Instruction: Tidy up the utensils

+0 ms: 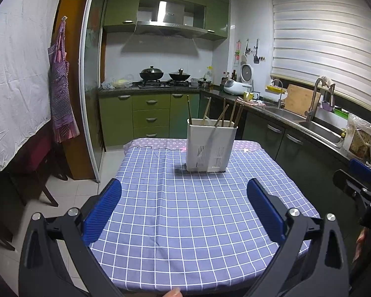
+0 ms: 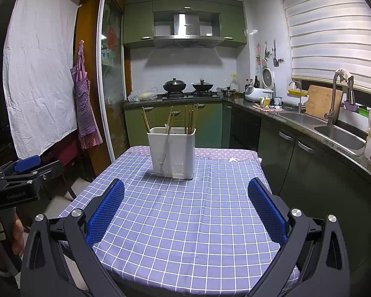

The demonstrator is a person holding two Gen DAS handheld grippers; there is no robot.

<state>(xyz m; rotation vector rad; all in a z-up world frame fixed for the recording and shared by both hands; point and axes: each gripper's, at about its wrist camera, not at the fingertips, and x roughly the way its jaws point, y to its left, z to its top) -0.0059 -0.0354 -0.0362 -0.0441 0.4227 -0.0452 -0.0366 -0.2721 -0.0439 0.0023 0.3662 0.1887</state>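
A white slotted utensil holder (image 1: 211, 146) stands upright at the far end of the table, also in the right wrist view (image 2: 172, 151). Several wooden chopsticks (image 1: 221, 115) stick up out of it, seen too in the right wrist view (image 2: 189, 121). My left gripper (image 1: 184, 194) is open and empty, held above the near part of the table, well short of the holder. My right gripper (image 2: 185, 194) is open and empty, likewise back from the holder. Each gripper shows at the edge of the other's view: the right gripper (image 1: 353, 175) and the left gripper (image 2: 32, 164).
The table wears a purple checked cloth (image 1: 190, 212) (image 2: 185, 222). A kitchen counter with a sink (image 2: 334, 133) runs along the right. Green cabinets and a stove with pans (image 1: 164, 75) are behind. A dark chair (image 1: 37, 173) and a hanging apron (image 1: 60, 86) are at the left.
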